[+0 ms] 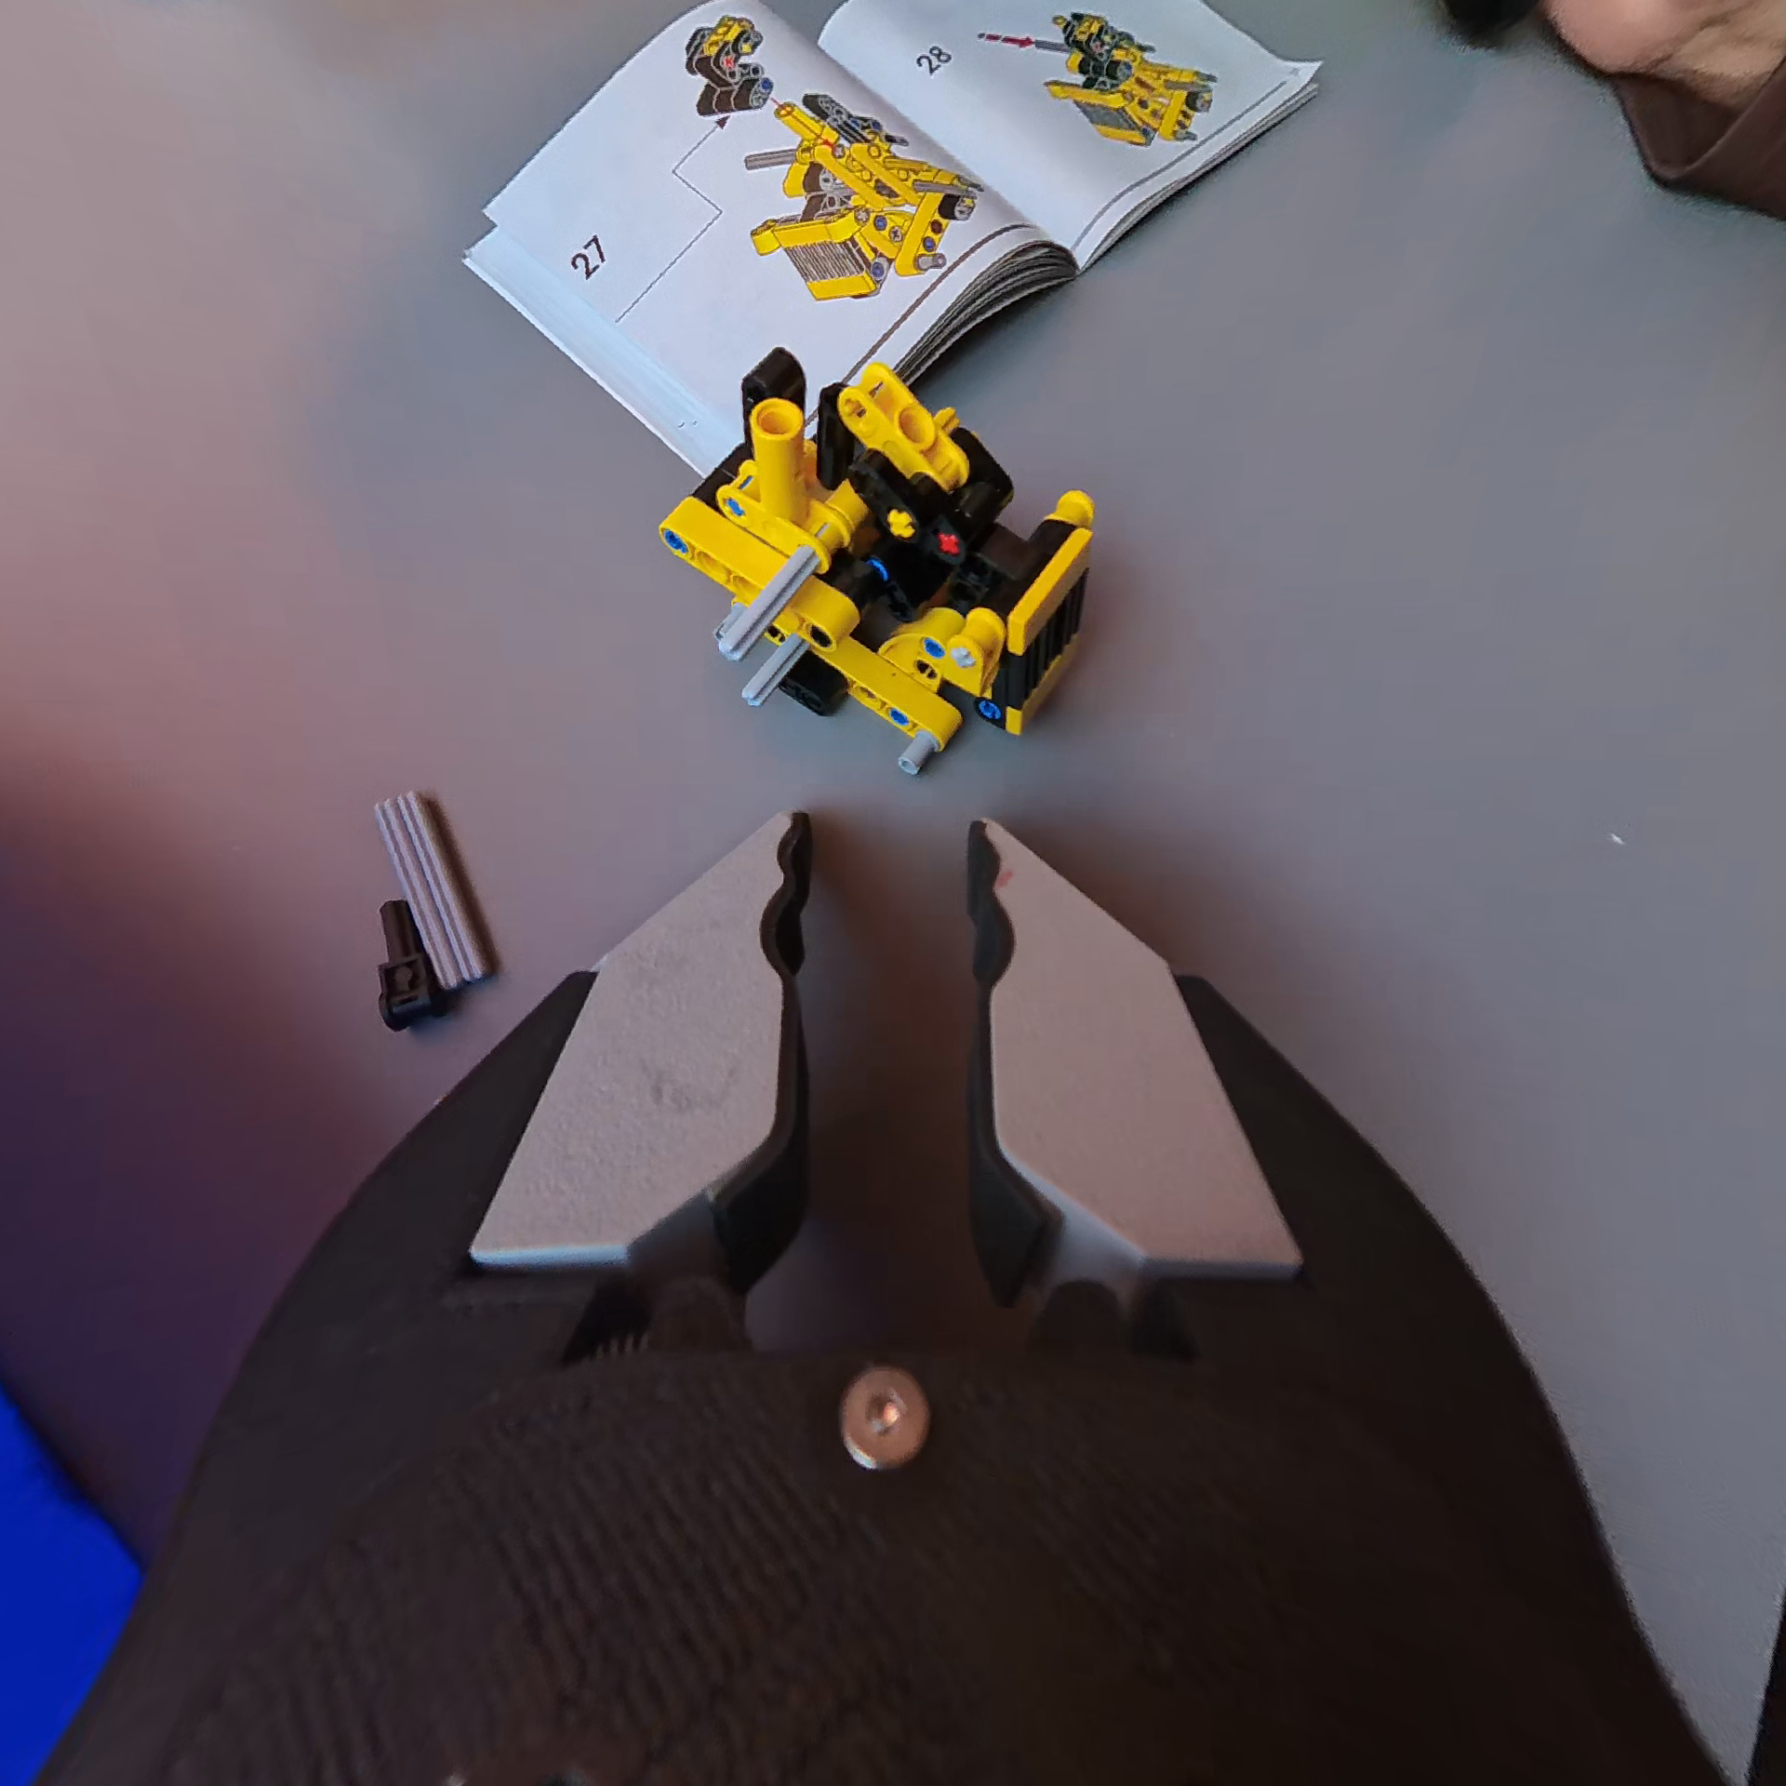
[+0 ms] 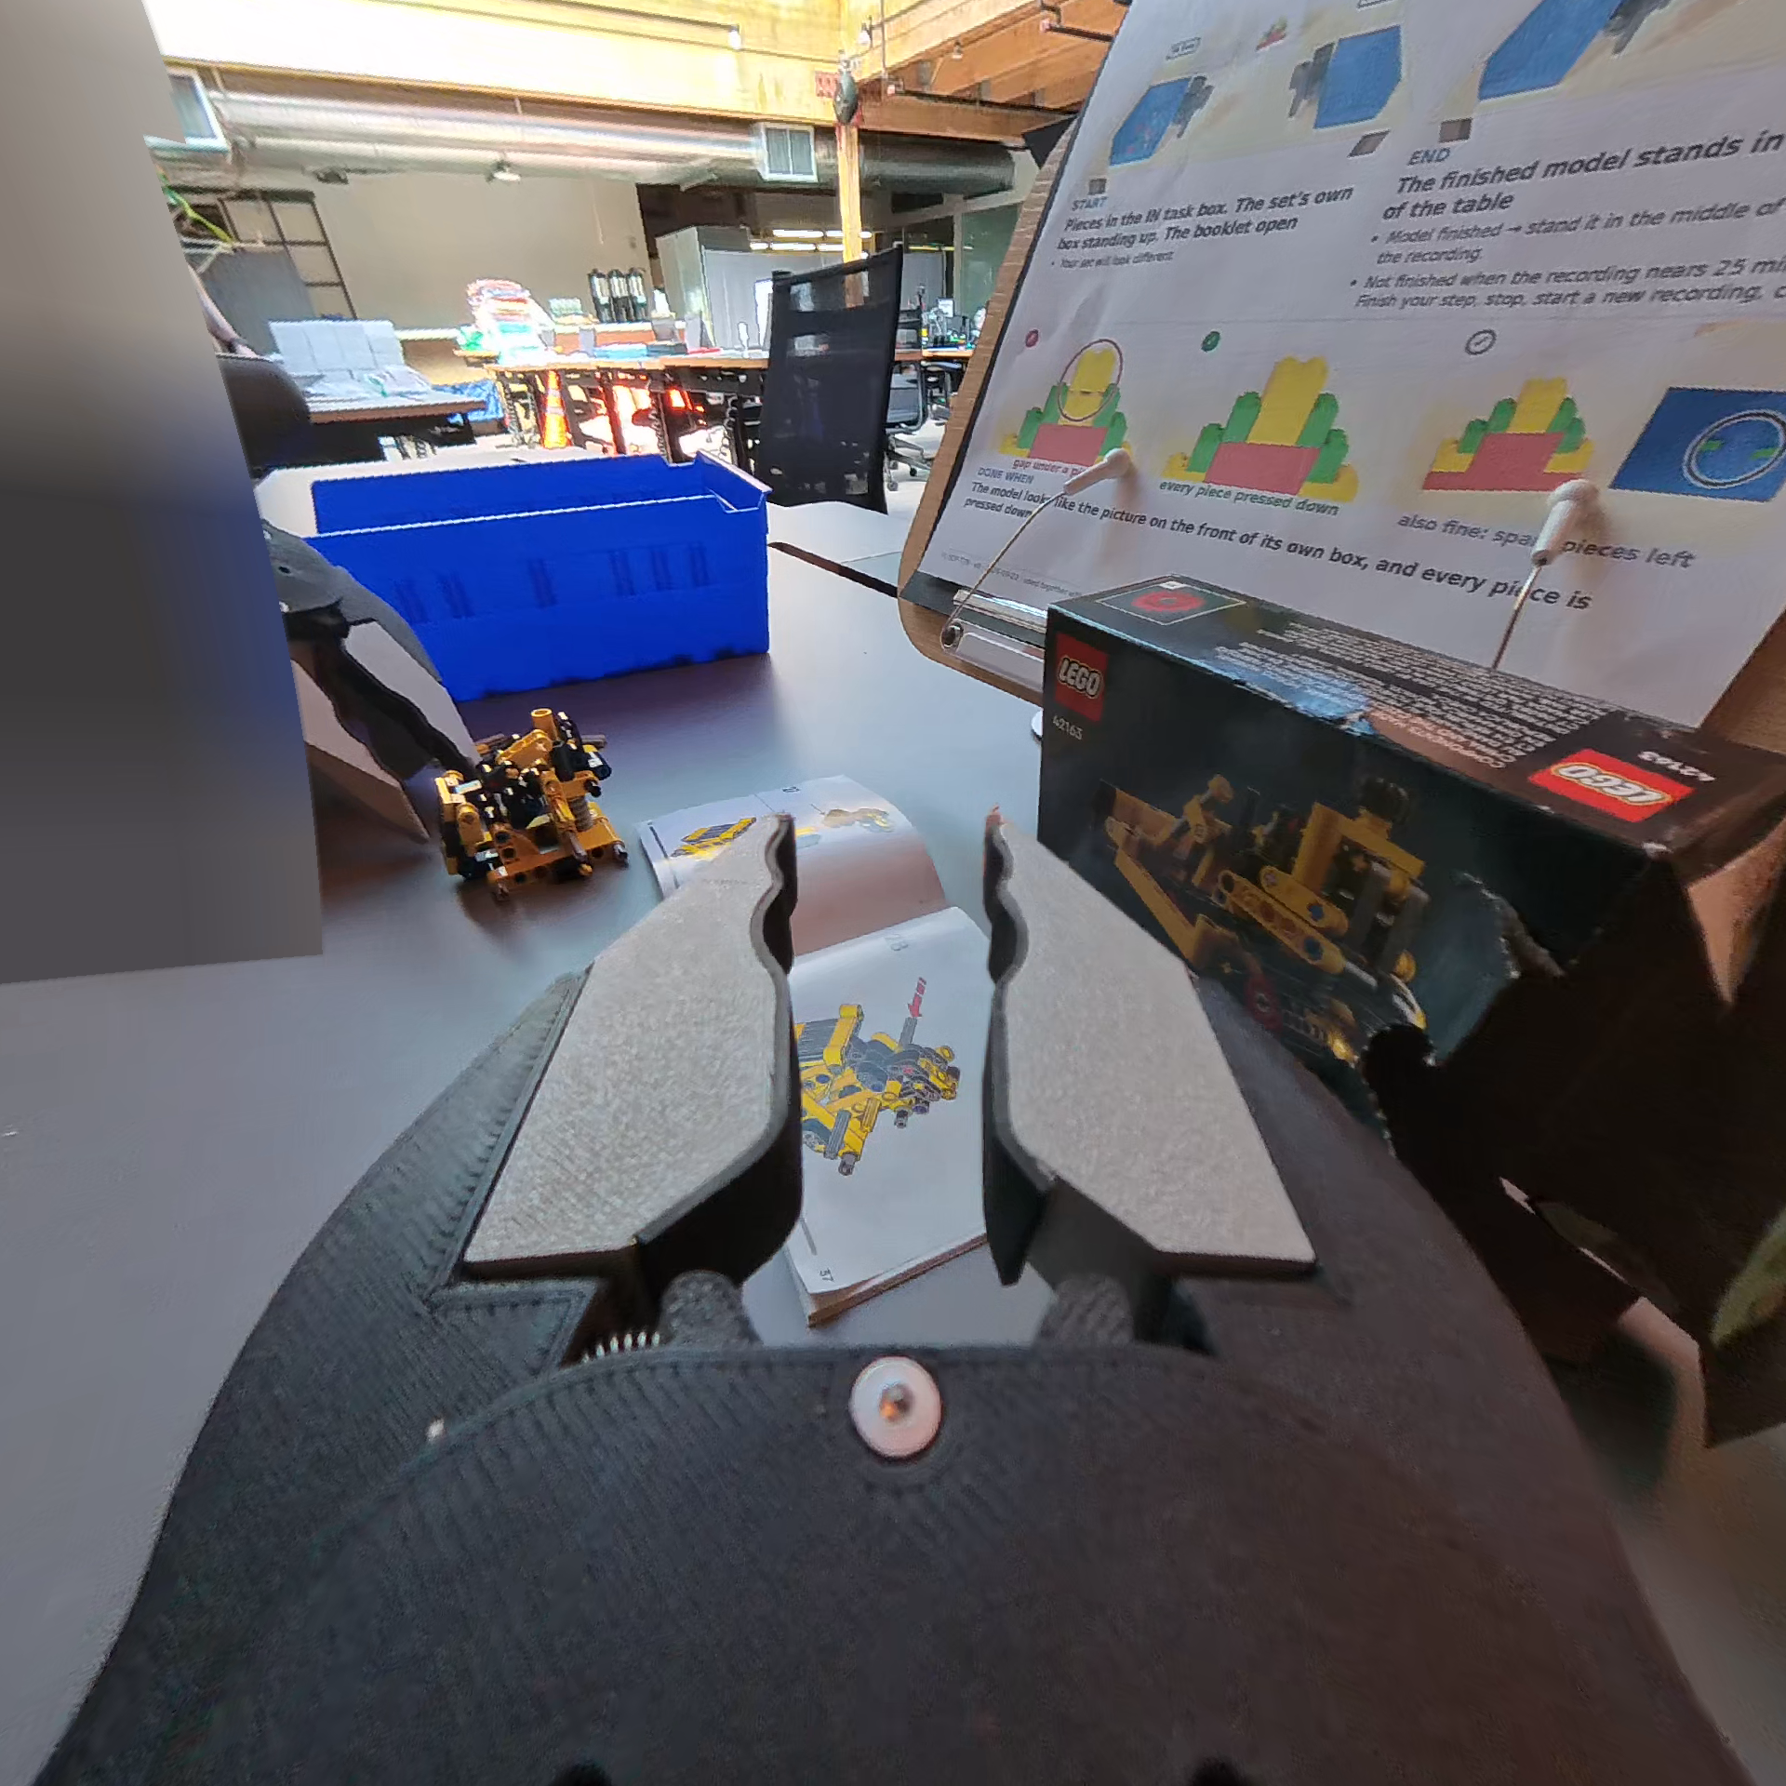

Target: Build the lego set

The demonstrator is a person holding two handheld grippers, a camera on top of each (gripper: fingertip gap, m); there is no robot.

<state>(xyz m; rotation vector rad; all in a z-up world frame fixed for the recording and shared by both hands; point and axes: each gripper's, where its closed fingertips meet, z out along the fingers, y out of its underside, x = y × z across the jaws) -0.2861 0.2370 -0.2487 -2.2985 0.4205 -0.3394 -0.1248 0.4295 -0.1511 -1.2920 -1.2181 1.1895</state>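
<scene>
A partly built yellow and black model [image 1: 875, 570] stands on the grey table, just beyond my left gripper [image 1: 889, 836], which is open and empty above the table. Two loose parts lie left of that gripper: a grey ribbed axle [image 1: 430, 889] and a small black connector [image 1: 401, 966], side by side. The open instruction booklet [image 1: 870, 174] lies behind the model. In the right wrist view my right gripper [image 2: 889, 846] is open and empty over the booklet [image 2: 889, 1063]. The model [image 2: 527, 807] sits to its left, with the left gripper [image 2: 377, 715] beside it.
A blue bin [image 2: 541, 570] stands at the back left of the table [image 2: 193, 1111]. The set's dark box [image 2: 1353, 831] stands close to the right of my right gripper. A clipboard with a printed sheet [image 2: 1401, 319] leans behind the box. A hand [image 1: 1672, 39] shows at the top right. Some 25 cm of space lies between my two pairs of fingers. From my left tips it is roughly 8 cm to the small black connector [image 1: 401, 966]; from my right, 35 cm.
</scene>
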